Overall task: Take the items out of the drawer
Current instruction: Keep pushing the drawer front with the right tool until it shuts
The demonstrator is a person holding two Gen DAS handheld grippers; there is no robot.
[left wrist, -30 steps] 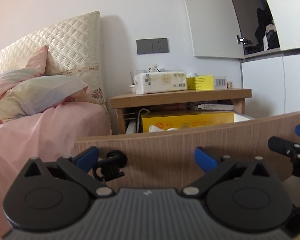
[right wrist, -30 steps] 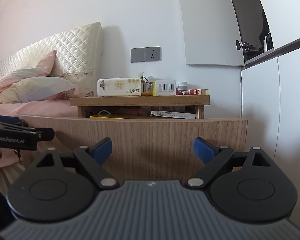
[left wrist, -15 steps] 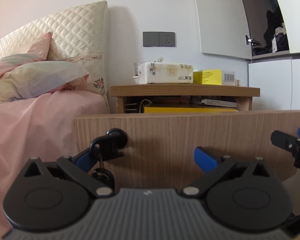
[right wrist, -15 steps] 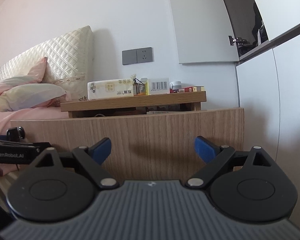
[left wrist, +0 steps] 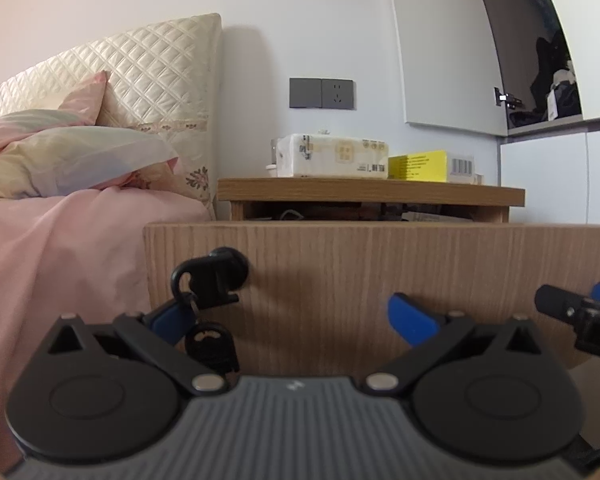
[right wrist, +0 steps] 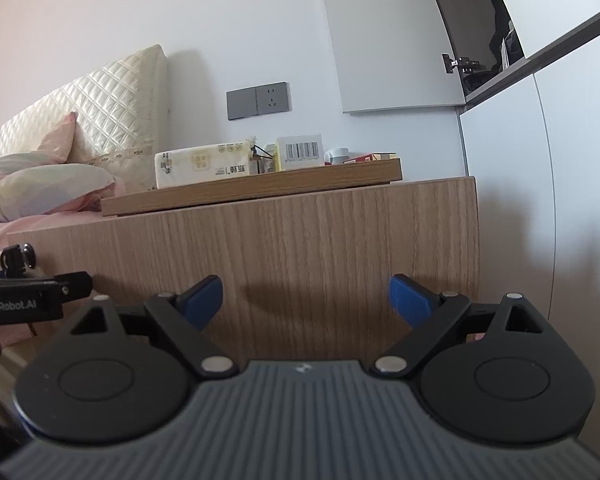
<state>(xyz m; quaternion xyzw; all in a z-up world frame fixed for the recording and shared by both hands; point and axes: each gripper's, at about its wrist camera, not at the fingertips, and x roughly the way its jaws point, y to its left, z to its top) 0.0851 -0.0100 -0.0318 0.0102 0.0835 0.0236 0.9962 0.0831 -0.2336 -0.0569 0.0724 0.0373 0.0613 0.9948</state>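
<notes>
2 grippers faced the wooden drawer front (left wrist: pixel 380 280) of the nightstand (left wrist: pixel 370 192) beside the bed (left wrist: pixel 60 248). Both were spread wide and held nothing. The left gripper (left wrist: pixel 292 316) hovered low before the left part of the panel, and its left finger stood just beside the black key (left wrist: pixel 216 276) that sat in the lock with a second key hanging under it; whether it touched the key I could not tell. The right gripper (right wrist: pixel 306 296) was before the right part of the same panel, apart from it.

The drawer was pulled out, but from this low angle its inside was hidden behind the panel, so the items could not be seen. The panel looked stiff and smooth, with no handle in view, so I judged its top edge to be the best place for a hold, or the key, which is small and may turn or slip. What lay inside I could only guess; the items probably were light boxes or papers, easy for 1 gripper if taken at the narrow side.

On the nightstand top stood a tissue pack (left wrist: pixel 332 156) and a yellow box (left wrist: pixel 418 166), which were not in the drawer.
</notes>
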